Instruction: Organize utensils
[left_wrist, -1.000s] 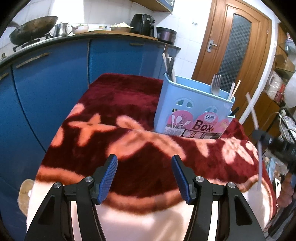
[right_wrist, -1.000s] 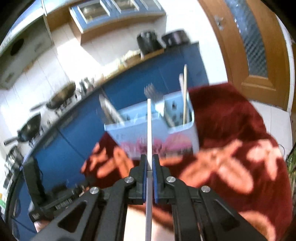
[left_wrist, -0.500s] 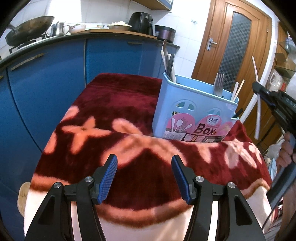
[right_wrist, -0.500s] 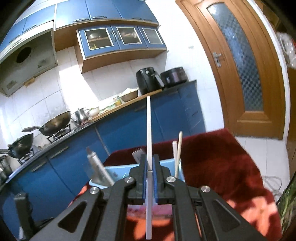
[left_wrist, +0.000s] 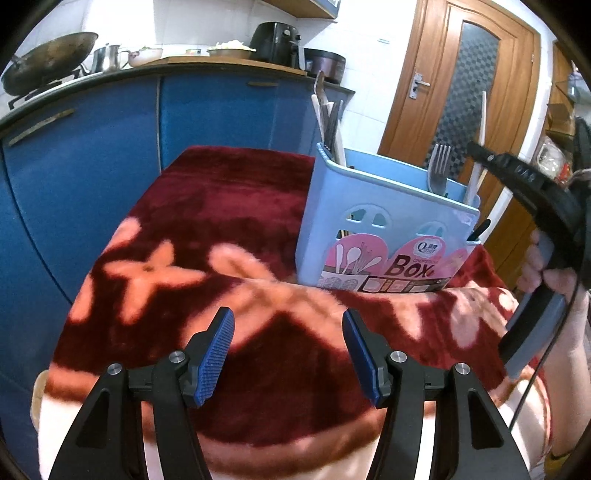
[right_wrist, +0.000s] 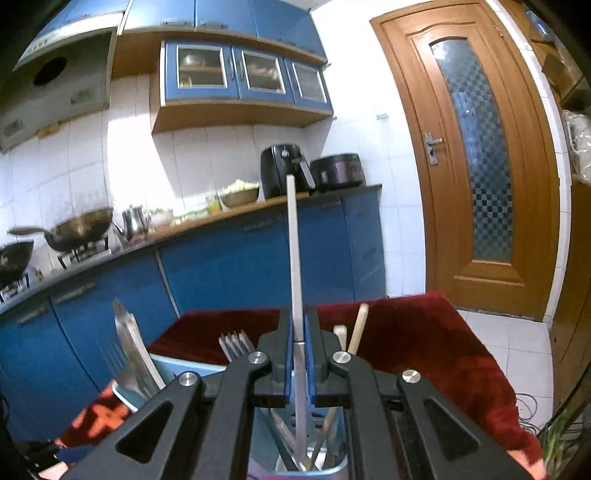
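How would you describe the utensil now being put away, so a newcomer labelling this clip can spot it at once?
On the red blanket stands a light blue utensil box. Above its right end compartment, the right tool is shut on a white chopstick held upright, lower end down inside the compartment. Unlike the fork and the wooden chopstick beside it, it is plain, pale, taller and gripped.

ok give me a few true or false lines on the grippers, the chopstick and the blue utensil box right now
1. The right gripper is shut on a white chopstick. True.
2. The left gripper holds a fork. False: its jaws stand open with nothing between them.
3. The blue utensil box lies on its side. False: it stands upright on the red blanket.
4. A fork stands in the box, tines up. True.
5. The chopstick's lower end is inside the box. True.
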